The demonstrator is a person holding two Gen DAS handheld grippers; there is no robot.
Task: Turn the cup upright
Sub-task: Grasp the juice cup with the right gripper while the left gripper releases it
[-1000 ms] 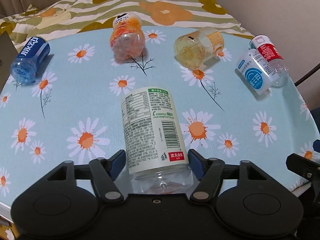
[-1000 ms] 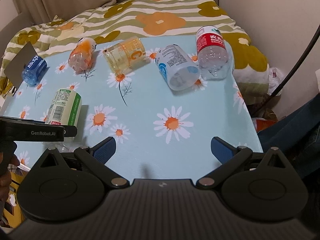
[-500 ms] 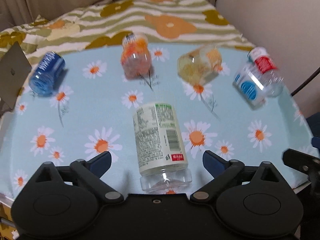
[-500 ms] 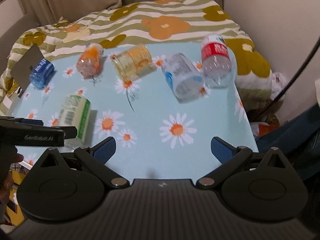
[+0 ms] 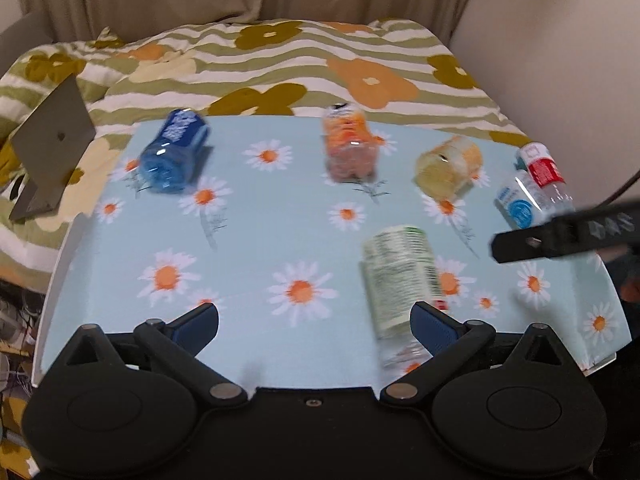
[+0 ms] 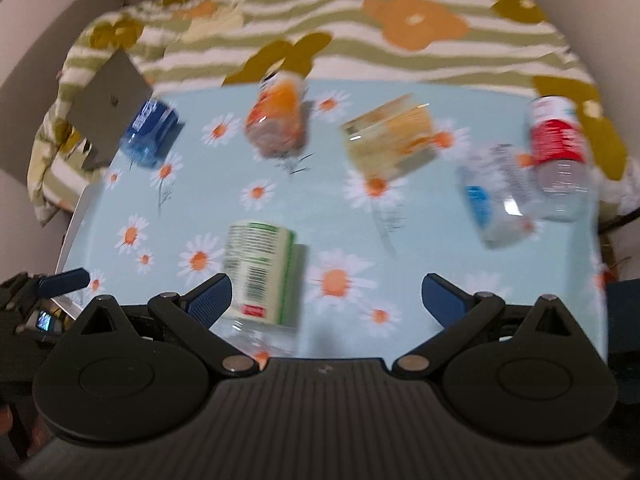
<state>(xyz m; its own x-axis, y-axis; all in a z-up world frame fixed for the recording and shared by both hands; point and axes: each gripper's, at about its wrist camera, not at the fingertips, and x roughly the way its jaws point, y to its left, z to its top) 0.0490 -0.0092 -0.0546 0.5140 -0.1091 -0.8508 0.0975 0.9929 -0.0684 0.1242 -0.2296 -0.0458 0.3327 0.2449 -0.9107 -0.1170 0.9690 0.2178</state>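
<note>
A clear bottle with a green-and-white label (image 5: 400, 276) lies on its side on the daisy-print table (image 5: 260, 208), near the front edge. My left gripper (image 5: 314, 318) is open and holds nothing; the bottle lies beside its right finger, which covers part of the bottle's near end. In the right wrist view the same bottle (image 6: 260, 268) sits just inside the left finger of my open right gripper (image 6: 326, 294), not gripped. The right gripper's body (image 5: 560, 236) shows as a blurred black bar in the left wrist view. Both views are motion-blurred.
Several more bottles lie on their sides along the table's far half: blue (image 5: 172, 156), orange (image 5: 350, 144), yellow (image 5: 448, 166), white-and-blue (image 5: 516, 206) and red-labelled (image 5: 542, 172). A grey folded panel (image 5: 52, 144) stands off the left edge on a flowered bedspread (image 5: 360, 76).
My left gripper opened, let go of the green-labelled bottle, then drew back and swung left. My right gripper moved left and now faces that bottle.
</note>
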